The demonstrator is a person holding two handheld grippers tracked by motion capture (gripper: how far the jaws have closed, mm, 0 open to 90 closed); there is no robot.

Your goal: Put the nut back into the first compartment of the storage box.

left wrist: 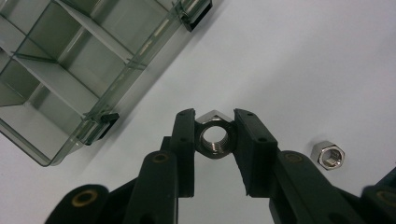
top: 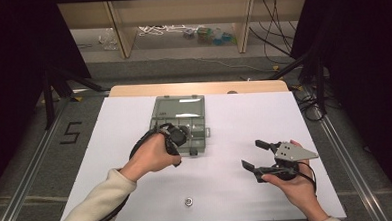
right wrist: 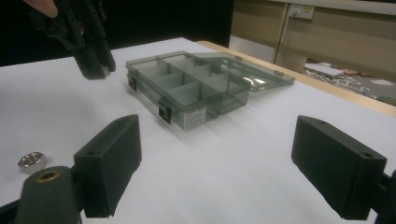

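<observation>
The left tongs (left wrist: pixel 214 122) grip one nut (left wrist: pixel 214 138), lifted near the open box (left wrist: pixel 100 114). A second nut (left wrist: pixel 328 155) waits on the surface (top: pixel 227 189); the right tongs (right wrist: pixel 217 170) gape empty.

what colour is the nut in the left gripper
Silver metal nut, clearest in the left gripper view.

A painted 5 (top: pixel 71 132) marks the floor left of the table (top: pixel 137 193).
</observation>
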